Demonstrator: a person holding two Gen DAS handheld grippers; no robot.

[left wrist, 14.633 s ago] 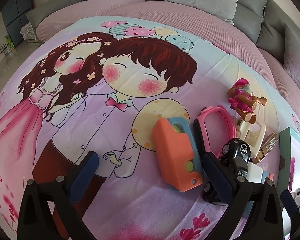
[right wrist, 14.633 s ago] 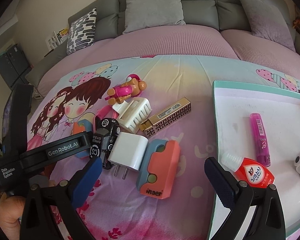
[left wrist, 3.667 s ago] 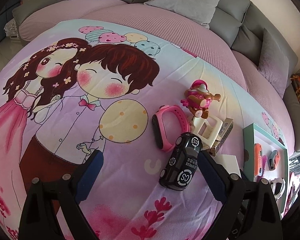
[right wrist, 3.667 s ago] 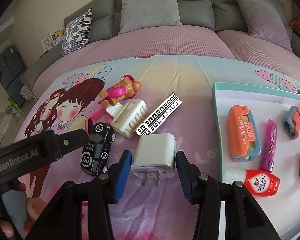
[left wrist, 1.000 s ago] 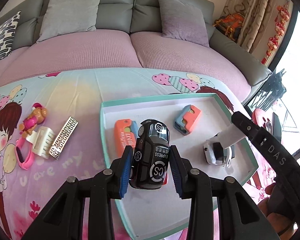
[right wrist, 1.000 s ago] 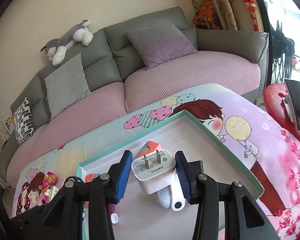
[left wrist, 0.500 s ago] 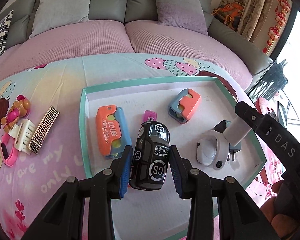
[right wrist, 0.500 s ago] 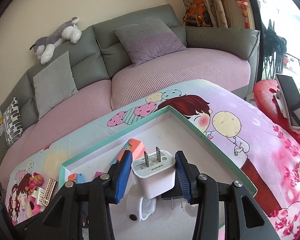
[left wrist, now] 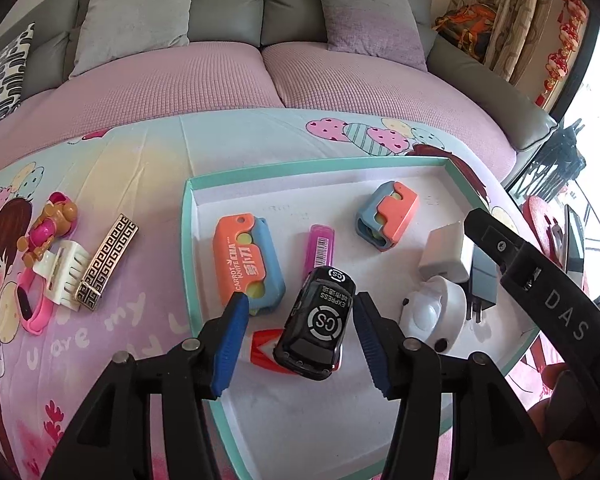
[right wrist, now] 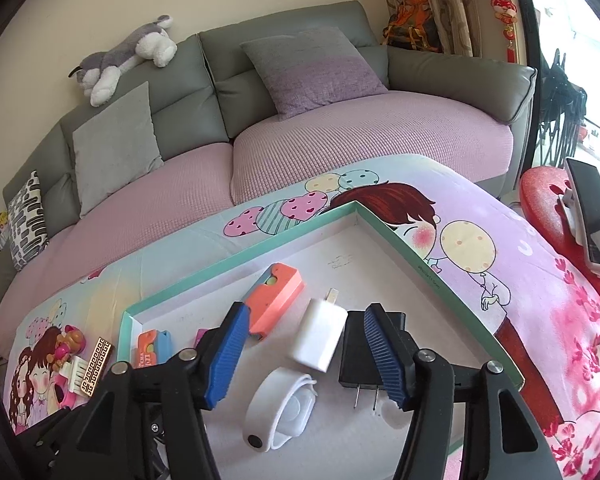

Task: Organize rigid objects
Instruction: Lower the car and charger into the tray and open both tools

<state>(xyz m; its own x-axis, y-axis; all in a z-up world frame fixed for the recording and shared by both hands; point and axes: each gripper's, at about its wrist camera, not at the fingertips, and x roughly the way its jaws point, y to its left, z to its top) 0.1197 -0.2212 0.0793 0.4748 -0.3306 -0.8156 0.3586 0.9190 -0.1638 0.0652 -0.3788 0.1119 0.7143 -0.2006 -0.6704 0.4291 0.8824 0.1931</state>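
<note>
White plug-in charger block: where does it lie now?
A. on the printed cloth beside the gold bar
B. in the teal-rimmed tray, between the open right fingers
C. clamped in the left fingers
B: the white plug-in charger block lies on the floor of the teal-rimmed tray, with both pads clear of it.

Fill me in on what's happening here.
A person is sorting small objects into a teal tray. The left gripper has just opened around a black toy car; the right gripper has just let go of a white charger. A hair clip and other items wait outside.
</note>
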